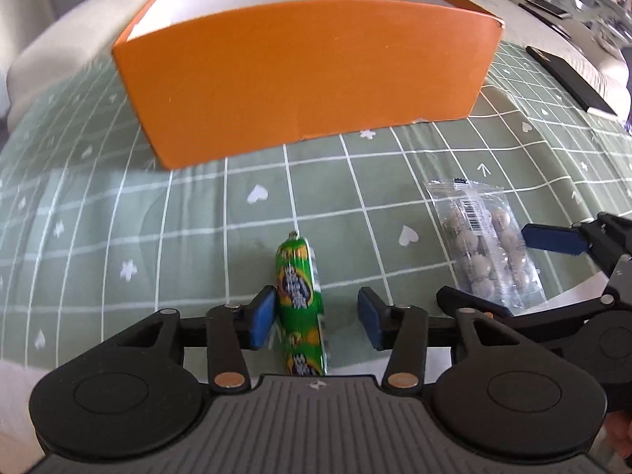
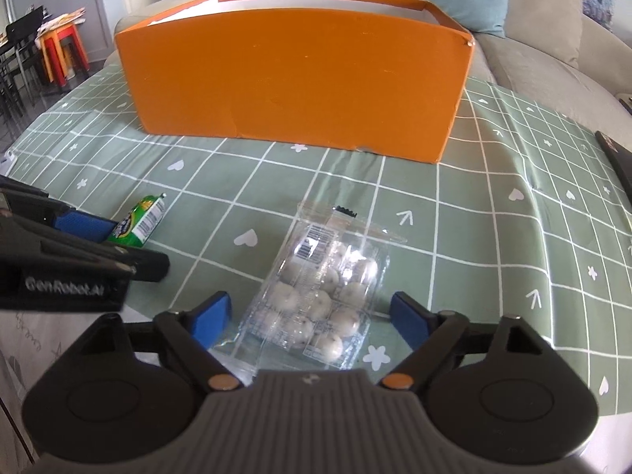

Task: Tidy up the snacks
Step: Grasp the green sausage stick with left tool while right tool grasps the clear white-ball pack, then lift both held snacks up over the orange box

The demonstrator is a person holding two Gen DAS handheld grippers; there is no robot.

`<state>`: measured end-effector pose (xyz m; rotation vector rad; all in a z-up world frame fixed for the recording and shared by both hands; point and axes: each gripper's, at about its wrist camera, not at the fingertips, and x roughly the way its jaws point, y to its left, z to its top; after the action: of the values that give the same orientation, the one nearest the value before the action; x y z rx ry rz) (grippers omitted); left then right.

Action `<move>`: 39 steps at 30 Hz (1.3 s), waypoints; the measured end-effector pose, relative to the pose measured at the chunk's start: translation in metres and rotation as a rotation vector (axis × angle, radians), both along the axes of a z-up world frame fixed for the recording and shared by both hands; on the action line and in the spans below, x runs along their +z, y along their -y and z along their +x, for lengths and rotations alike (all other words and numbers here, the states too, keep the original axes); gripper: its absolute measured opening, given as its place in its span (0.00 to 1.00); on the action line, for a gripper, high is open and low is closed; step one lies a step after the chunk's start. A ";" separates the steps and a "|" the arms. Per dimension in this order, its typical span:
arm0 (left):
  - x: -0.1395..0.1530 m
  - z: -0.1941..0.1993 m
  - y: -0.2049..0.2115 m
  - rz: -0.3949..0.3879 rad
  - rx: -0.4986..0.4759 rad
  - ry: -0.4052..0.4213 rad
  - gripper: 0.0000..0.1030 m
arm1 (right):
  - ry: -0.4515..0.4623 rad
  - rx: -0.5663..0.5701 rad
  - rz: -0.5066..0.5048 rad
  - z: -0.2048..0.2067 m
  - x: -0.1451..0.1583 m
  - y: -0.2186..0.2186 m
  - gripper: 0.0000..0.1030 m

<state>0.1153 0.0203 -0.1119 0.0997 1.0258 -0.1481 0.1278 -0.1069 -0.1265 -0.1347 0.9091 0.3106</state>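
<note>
Hiding sausage (image 1: 299,308) lower end: left gripper (image 1: 316,322) body.

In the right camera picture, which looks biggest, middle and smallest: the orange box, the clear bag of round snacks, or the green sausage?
1. Orange box, biggest by far.
2. Clear bag of round snacks, middle, though it lies nearer the camera.
3. Green sausage, smallest, but the left gripper partly hides it, so its whole length is not visible.

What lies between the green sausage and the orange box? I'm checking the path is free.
Only bare green checked tablecloth lies between the green sausage and the orange box, as the left wrist view shows. The clear bag of balls sits off to the right.
</note>
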 end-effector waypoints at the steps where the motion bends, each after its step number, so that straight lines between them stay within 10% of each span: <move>1: -0.001 0.000 0.000 -0.008 -0.006 0.012 0.60 | 0.009 -0.001 0.002 -0.001 -0.001 -0.001 0.86; 5: -0.003 -0.002 -0.001 -0.019 -0.019 0.054 0.58 | 0.025 -0.004 0.007 -0.001 -0.002 -0.002 0.85; 12: -0.001 -0.008 -0.003 -0.027 -0.019 0.085 0.25 | 0.053 -0.024 0.029 -0.001 0.001 0.003 0.61; 39: 0.025 -0.027 -0.017 -0.121 0.057 0.156 0.23 | 0.099 0.031 0.081 -0.014 0.026 -0.003 0.55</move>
<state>0.0882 0.0377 -0.0867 -0.0279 0.8612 -0.1481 0.1140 -0.1038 -0.1001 -0.0885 0.7959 0.3658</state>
